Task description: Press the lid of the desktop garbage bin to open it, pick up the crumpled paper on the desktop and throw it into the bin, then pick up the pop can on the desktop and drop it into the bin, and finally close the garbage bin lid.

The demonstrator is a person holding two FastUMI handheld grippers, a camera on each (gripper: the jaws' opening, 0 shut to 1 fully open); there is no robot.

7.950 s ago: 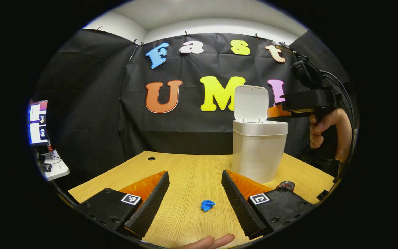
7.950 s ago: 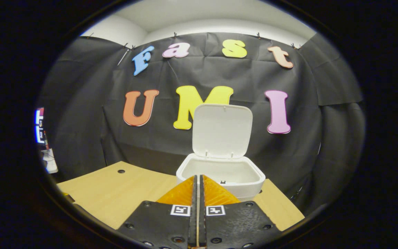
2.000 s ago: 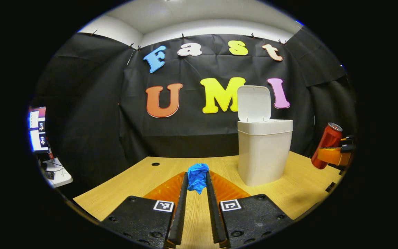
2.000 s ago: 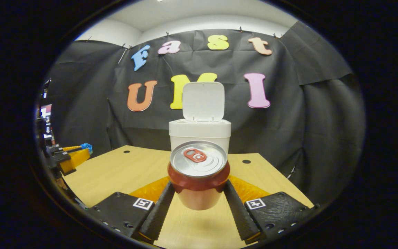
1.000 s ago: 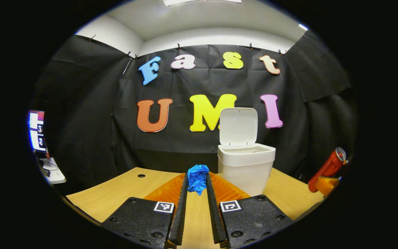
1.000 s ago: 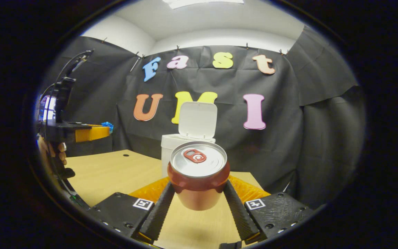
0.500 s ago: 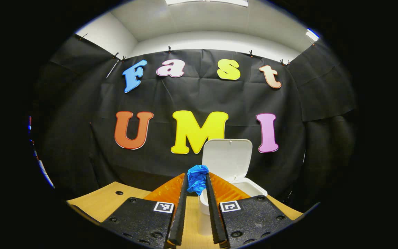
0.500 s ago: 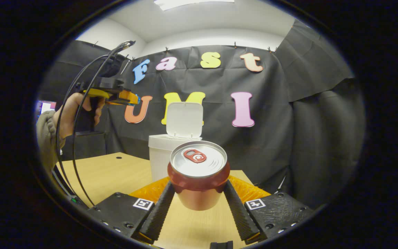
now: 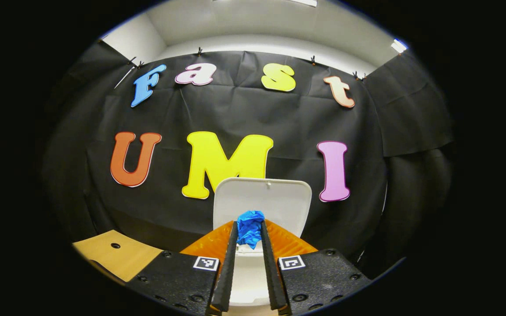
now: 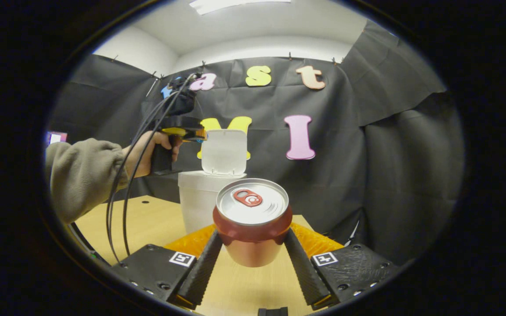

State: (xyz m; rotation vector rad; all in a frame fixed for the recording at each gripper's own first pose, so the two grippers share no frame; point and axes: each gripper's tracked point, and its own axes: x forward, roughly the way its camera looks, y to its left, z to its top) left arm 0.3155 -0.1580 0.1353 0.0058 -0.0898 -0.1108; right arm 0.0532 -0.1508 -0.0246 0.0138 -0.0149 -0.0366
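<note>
Garbage bin (image 10: 200,193) on the bench (image 10: 147,219), lid (image 9: 275,202) upright, open. Crumpled paper (image 9: 250,228) pinched in left gripper (image 9: 248,239) jaws, above the bin's mouth. Pop can (image 10: 252,219) clamped upright in right gripper (image 10: 253,245) jaws, off the bench, near the bin.

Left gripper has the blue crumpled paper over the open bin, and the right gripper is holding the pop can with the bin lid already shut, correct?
Not quite: the lid is not shut. It stands upright and open behind the bin, as the left gripper view shows. The rest holds: the left gripper pinches the blue crumpled paper over the opening, and the right gripper holds the pop can.
</note>
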